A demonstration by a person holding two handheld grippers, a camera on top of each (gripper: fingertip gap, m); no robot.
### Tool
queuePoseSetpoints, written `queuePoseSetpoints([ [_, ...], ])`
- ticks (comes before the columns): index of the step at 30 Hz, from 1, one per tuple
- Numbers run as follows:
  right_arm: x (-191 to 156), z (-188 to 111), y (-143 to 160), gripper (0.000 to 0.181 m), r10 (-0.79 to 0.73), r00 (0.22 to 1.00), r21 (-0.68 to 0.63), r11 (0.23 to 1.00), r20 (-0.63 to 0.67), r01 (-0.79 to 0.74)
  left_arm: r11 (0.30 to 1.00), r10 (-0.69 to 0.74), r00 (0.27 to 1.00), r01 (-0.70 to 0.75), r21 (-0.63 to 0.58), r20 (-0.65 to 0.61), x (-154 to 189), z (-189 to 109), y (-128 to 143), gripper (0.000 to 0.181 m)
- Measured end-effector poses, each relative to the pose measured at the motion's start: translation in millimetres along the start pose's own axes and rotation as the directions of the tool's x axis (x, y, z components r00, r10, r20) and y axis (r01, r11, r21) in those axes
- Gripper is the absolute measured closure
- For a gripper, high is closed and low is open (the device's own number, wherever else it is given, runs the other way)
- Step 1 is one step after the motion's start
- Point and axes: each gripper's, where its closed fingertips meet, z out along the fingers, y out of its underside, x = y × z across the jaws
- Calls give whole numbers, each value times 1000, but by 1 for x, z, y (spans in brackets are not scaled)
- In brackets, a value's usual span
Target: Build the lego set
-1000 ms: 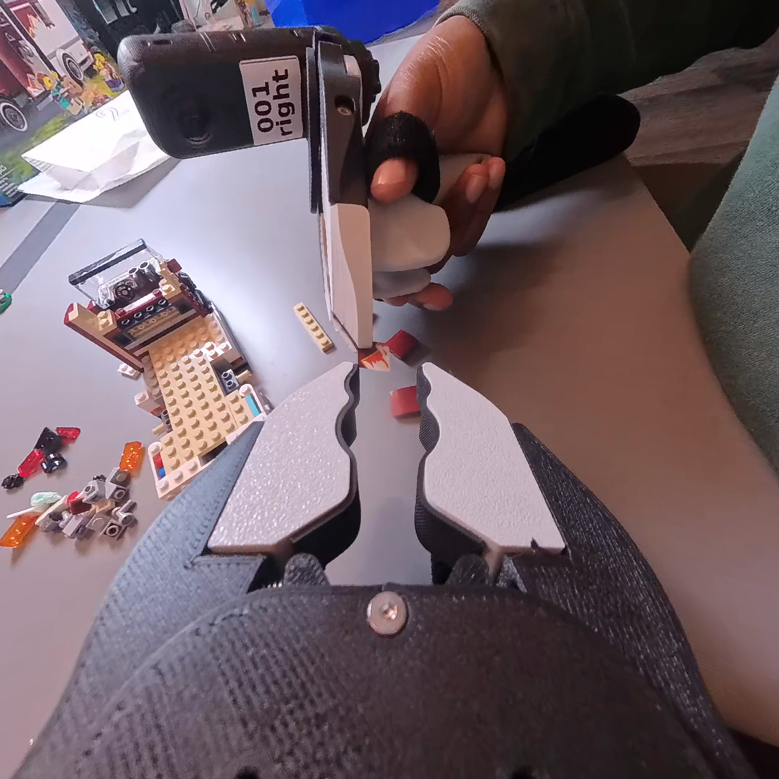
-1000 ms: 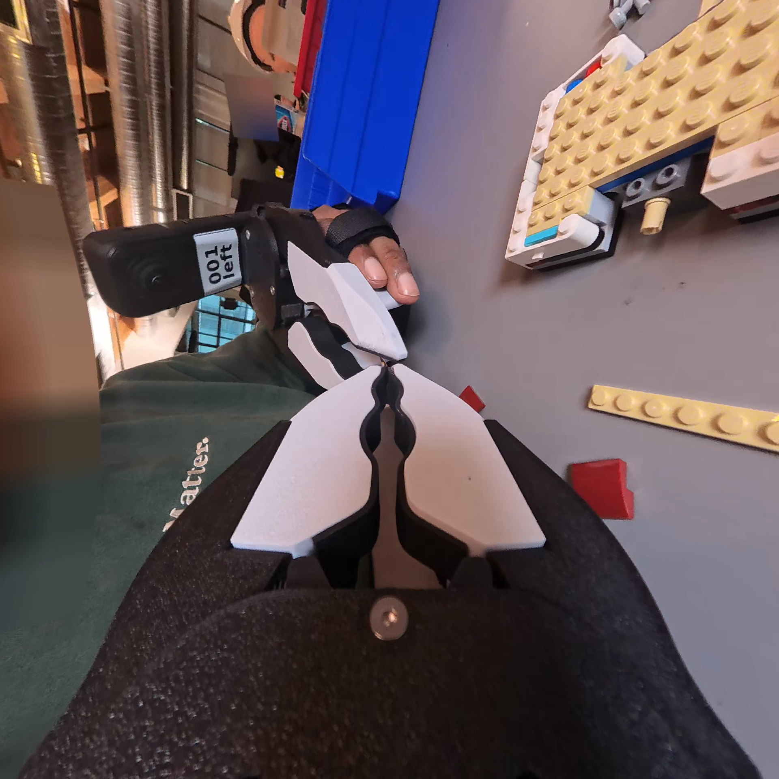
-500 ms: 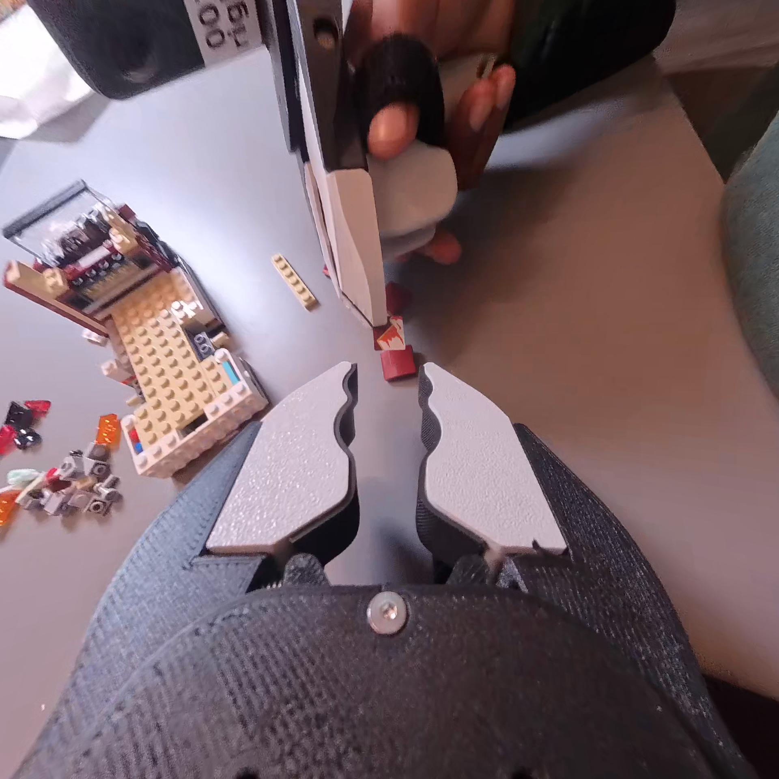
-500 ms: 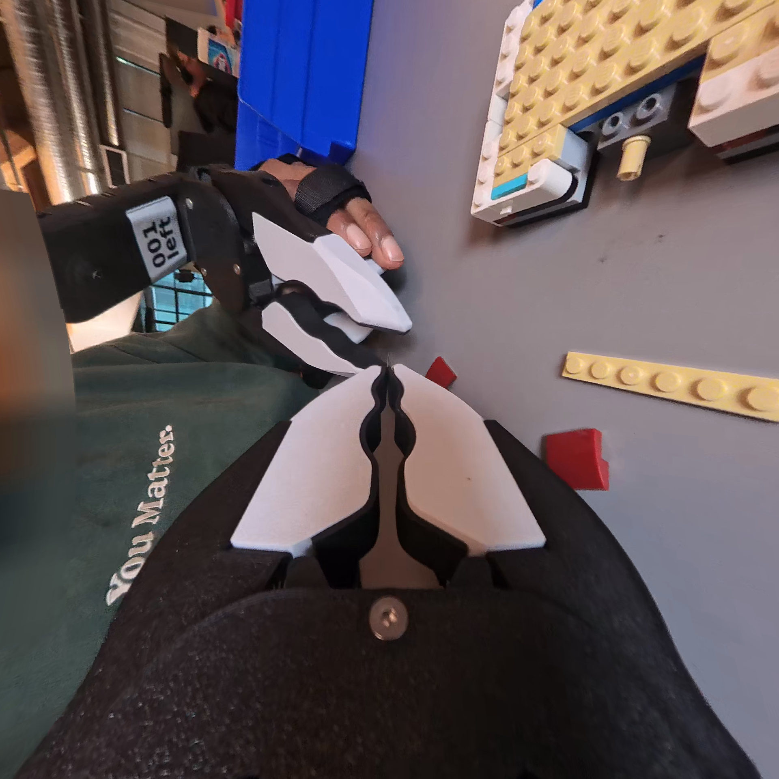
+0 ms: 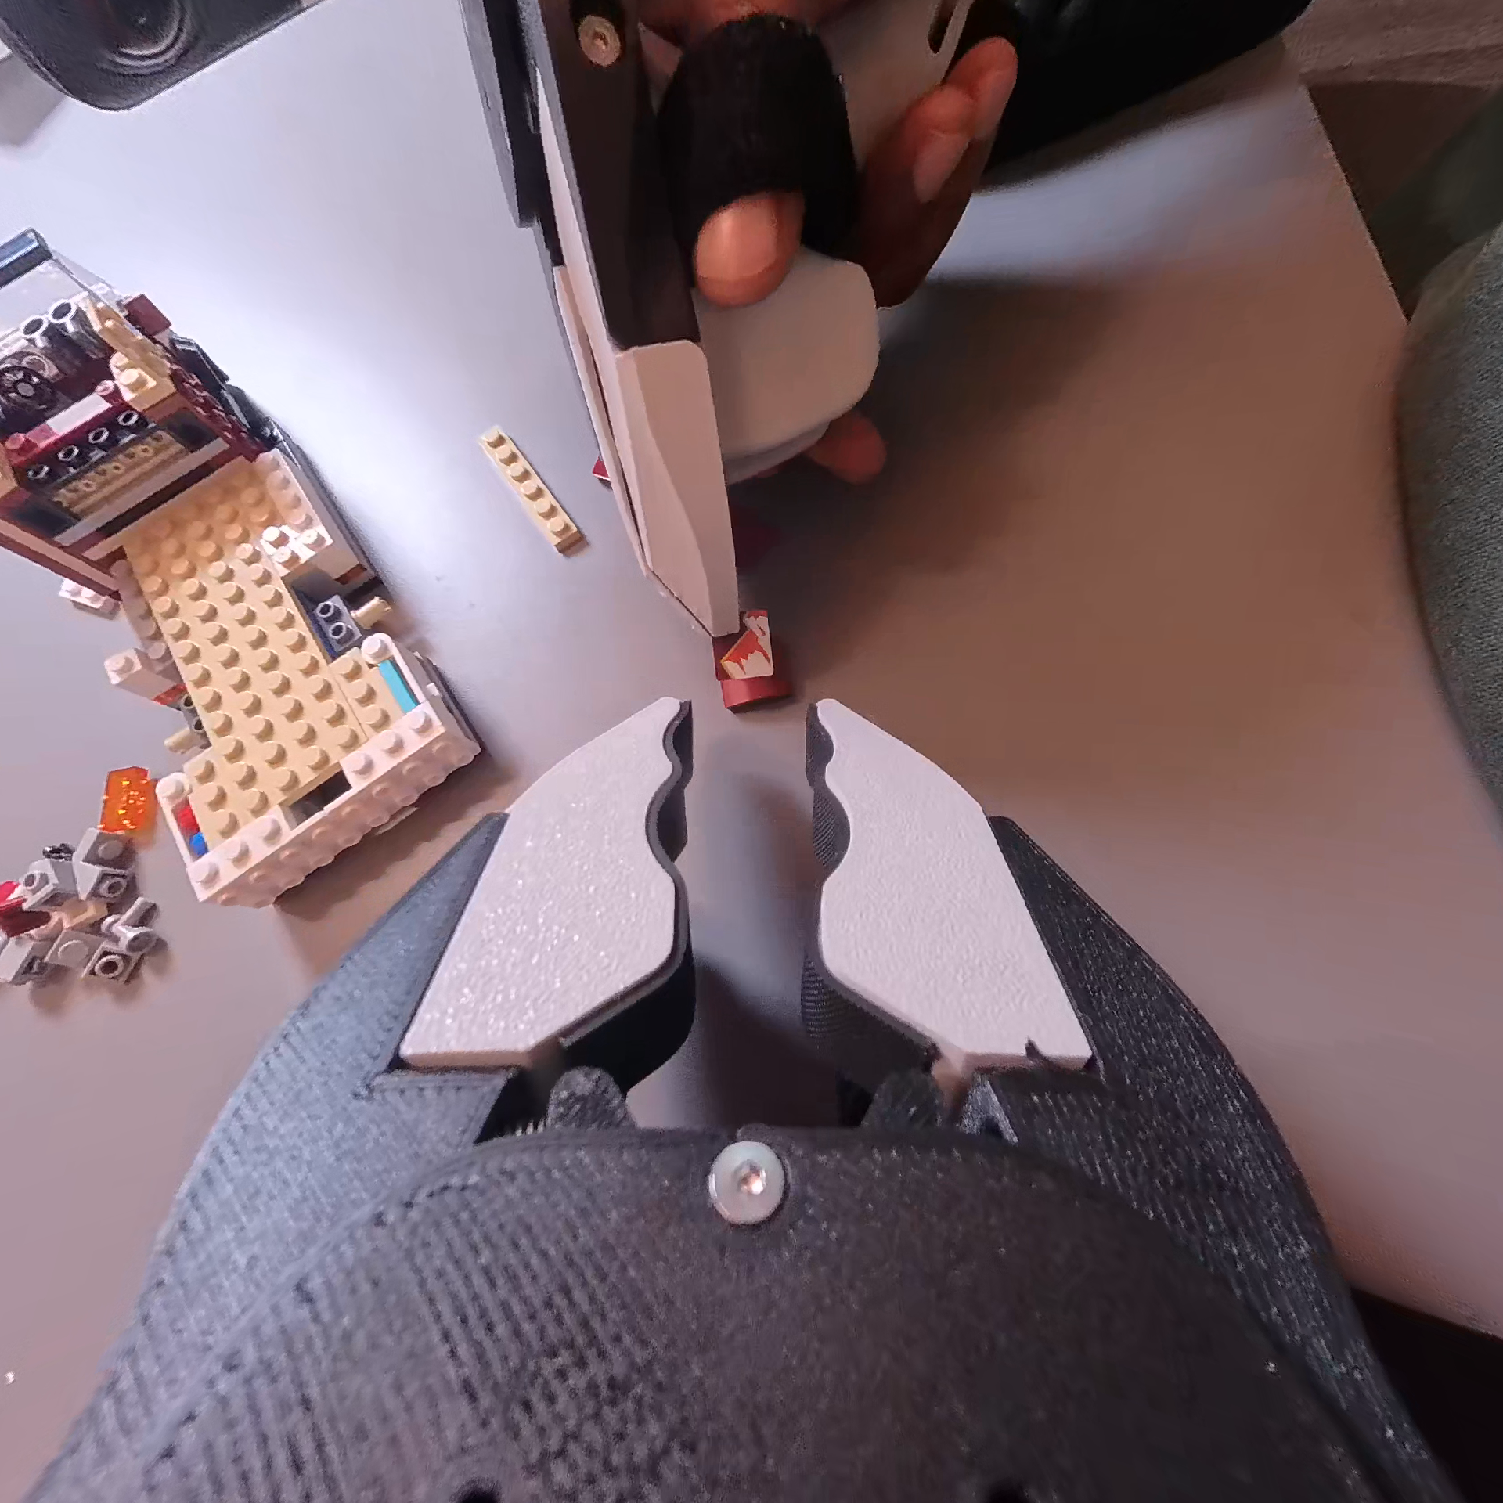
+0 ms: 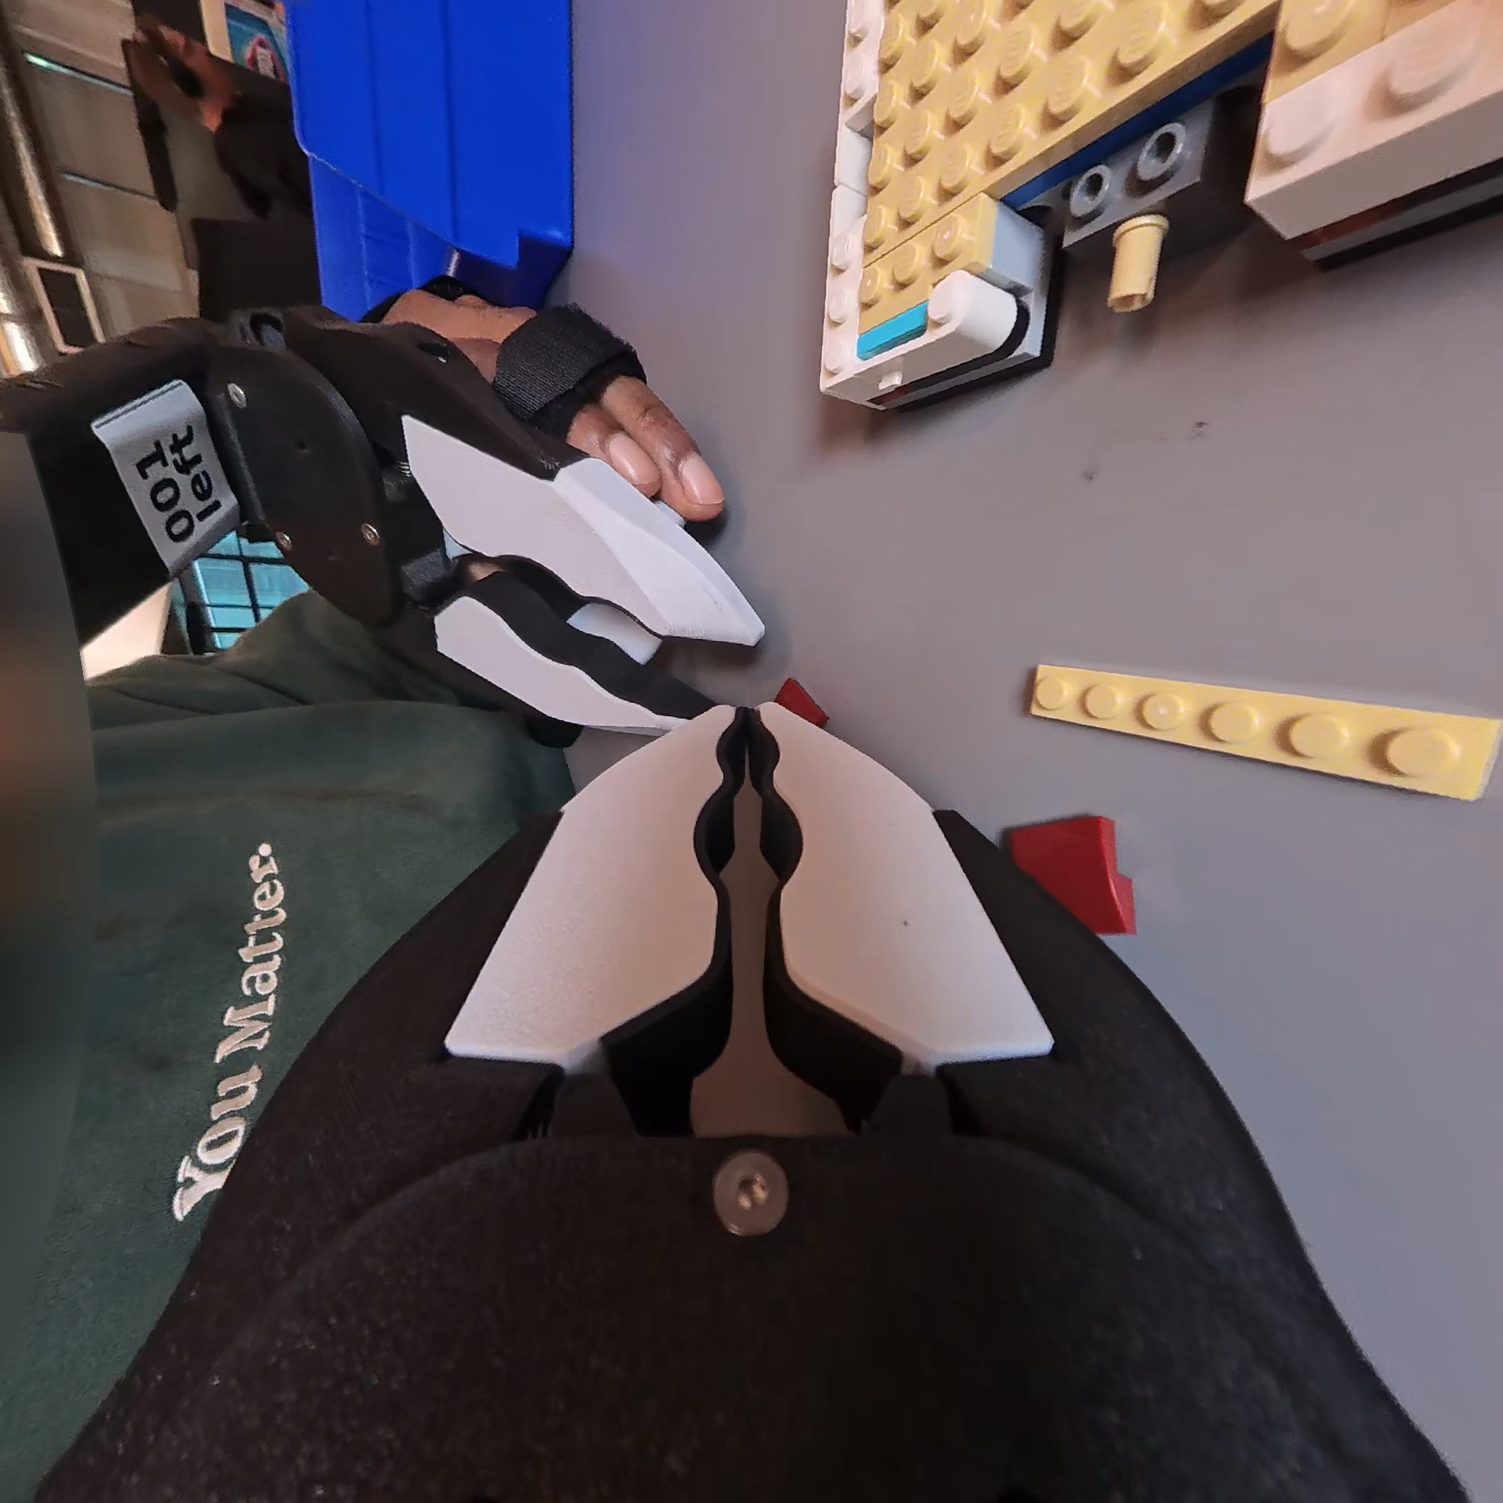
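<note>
A small dark red piece with a white and orange pattern [image 5: 750, 663] lies on the grey table [image 5: 1057, 732]. My left gripper [image 5: 748, 716] is open and empty, its tips just short of that piece; it also shows in the right wrist view [image 6: 728, 675]. My right gripper [image 6: 747, 712] is shut and comes down from above [image 5: 720, 626], tips touching the piece; I cannot tell whether it pinches it. A red corner [image 6: 801, 701] shows beside its tips. The half-built tan and white model [image 5: 244, 651] lies to the left.
A tan six-stud plate [image 5: 530, 488] [image 6: 1261, 740] and a red slope brick [image 6: 1065, 874] lie near the right gripper. Loose grey bits [image 5: 73, 919] and an orange clear piece [image 5: 128, 801] lie left. A blue bin [image 6: 431, 122] stands behind. The table edge [image 5: 1366, 244] is on the right. Both grippers' tips are close together, under 4 cm apart.
My left gripper has moved forward, still open, so the red piece sits right at its tips. The right gripper stayed shut and came closer to my left gripper.
</note>
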Motion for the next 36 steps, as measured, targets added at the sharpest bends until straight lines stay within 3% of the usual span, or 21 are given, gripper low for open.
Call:
queuePoseSetpoints([
  [36,5,5,2,181,82,996,-16,996,-46,-83,992,129,992,-129,6,9,9,0,-2,160],
])
